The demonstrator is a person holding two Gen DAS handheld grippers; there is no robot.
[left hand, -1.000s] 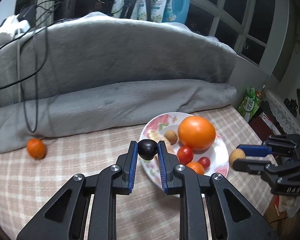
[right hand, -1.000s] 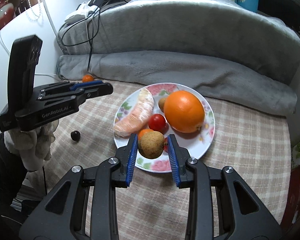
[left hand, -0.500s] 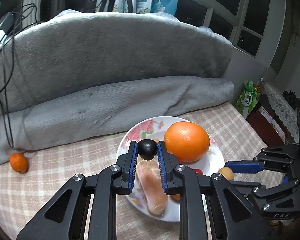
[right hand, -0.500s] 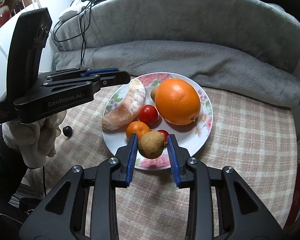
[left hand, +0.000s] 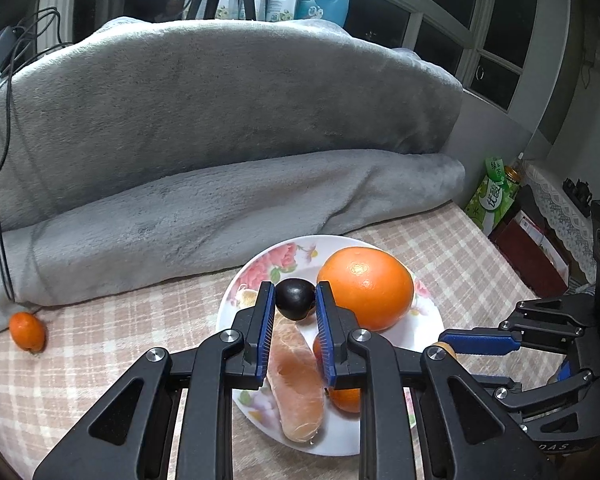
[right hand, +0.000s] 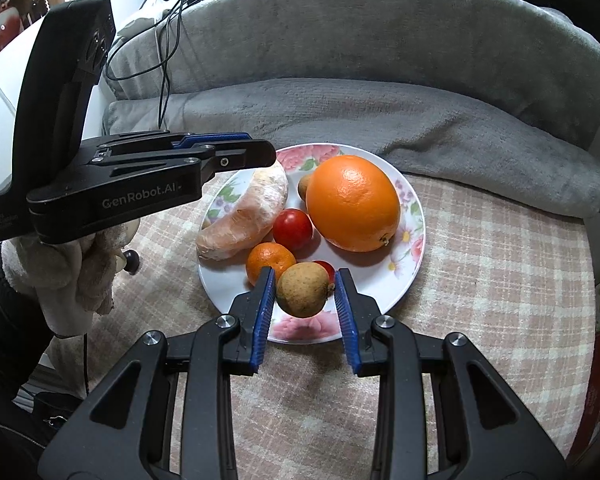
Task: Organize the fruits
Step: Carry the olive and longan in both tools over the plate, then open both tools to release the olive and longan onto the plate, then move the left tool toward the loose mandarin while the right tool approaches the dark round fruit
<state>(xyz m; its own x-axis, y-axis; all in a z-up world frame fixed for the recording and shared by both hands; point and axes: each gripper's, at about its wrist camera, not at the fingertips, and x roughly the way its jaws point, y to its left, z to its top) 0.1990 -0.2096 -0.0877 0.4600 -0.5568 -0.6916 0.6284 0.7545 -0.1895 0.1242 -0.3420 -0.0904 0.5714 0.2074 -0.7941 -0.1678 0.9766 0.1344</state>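
- Kumquat-sized orange fruit (left hand: pixel 27 331) lies on the checked cloth (left hand: pixel 112 344), well off to the left of the left gripper (left hand: pixel 295 301), against the grey blanket (left hand: pixel 204 136); it is not yet gathered.
- The left gripper is clamped on a small dark fruit (left hand: pixel 295 299), held above the far side of the floral plate (left hand: pixel 260 276), beside the big orange (left hand: pixel 366 288).
- Below and between its fingers lies the peeled citrus segment (left hand: pixel 298 384).
- The right gripper (right hand: pixel 305 295) is clamped on a brown round fruit (right hand: pixel 303 289) over the plate's near rim (right hand: pixel 300 330), a small mandarin (right hand: pixel 270 260) and a tomato (right hand: pixel 293 229) just ahead of it.
- The step in hand looks like delivery: each fruit needs lowering onto a bare patch of plate, then releasing gently so that it does not roll.
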